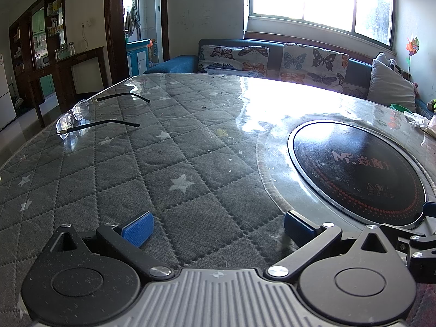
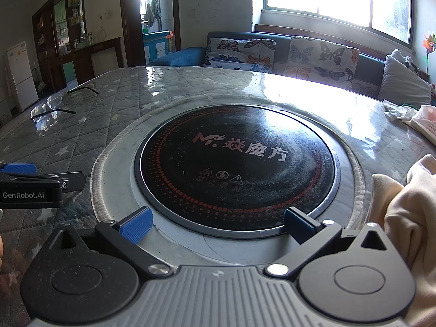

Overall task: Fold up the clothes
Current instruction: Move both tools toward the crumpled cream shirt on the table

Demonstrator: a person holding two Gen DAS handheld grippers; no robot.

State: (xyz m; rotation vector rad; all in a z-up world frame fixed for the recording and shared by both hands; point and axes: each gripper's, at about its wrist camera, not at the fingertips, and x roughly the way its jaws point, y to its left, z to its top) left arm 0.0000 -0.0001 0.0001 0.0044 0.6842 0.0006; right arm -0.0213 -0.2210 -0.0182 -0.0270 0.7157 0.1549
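Note:
A cream-coloured garment lies bunched at the right edge of the table in the right wrist view, just right of my right gripper. That gripper is open and empty, low over the near rim of the black round cooktop. My left gripper is open and empty over the grey quilted table cover; it also shows at the left edge of the right wrist view. The garment is not in the left wrist view.
A pair of rimless glasses lies open at the table's far left. Papers and a plastic wrapper sit at the far right. A clear glossy sheet covers the table. A blue sofa with butterfly cushions stands behind, under a bright window.

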